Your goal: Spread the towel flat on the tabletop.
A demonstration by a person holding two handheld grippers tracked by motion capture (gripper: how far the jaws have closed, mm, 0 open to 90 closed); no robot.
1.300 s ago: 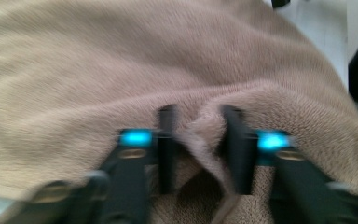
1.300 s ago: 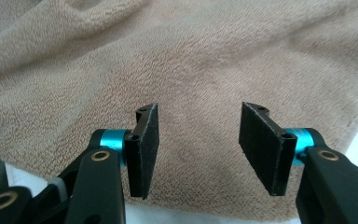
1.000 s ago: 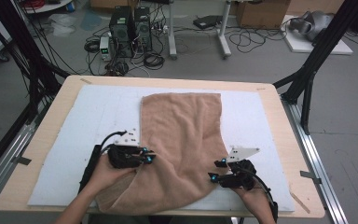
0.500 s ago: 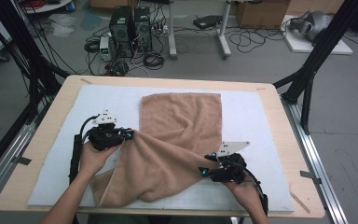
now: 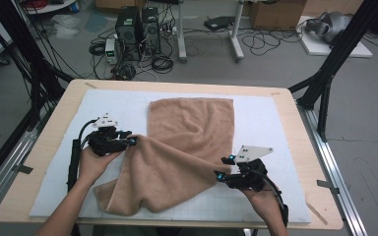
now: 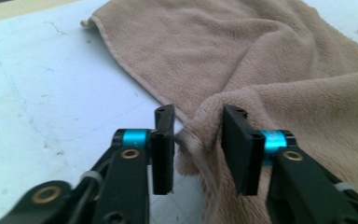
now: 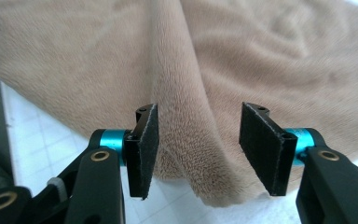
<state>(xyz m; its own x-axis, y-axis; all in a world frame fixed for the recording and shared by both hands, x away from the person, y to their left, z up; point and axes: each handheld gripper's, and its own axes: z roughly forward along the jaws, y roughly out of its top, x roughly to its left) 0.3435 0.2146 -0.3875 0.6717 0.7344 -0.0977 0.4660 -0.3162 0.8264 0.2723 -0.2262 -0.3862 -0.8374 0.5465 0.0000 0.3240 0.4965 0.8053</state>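
Lying across the middle of a white mat (image 5: 270,123) on a pale wooden table (image 5: 64,105), a tan terry towel (image 5: 187,132) is rumpled, its near half pulled into soft folds. Beyond the table, computer towers (image 5: 135,27) and cables cover a grey floor. The left gripper (image 5: 132,141) has just been opening, towel edge loose between its jaws. The right gripper (image 5: 220,168) stands apart around a fold, not pinching.

The towel (image 7: 270,60) runs past the top and sides of the right gripper view, its far folds blurred.
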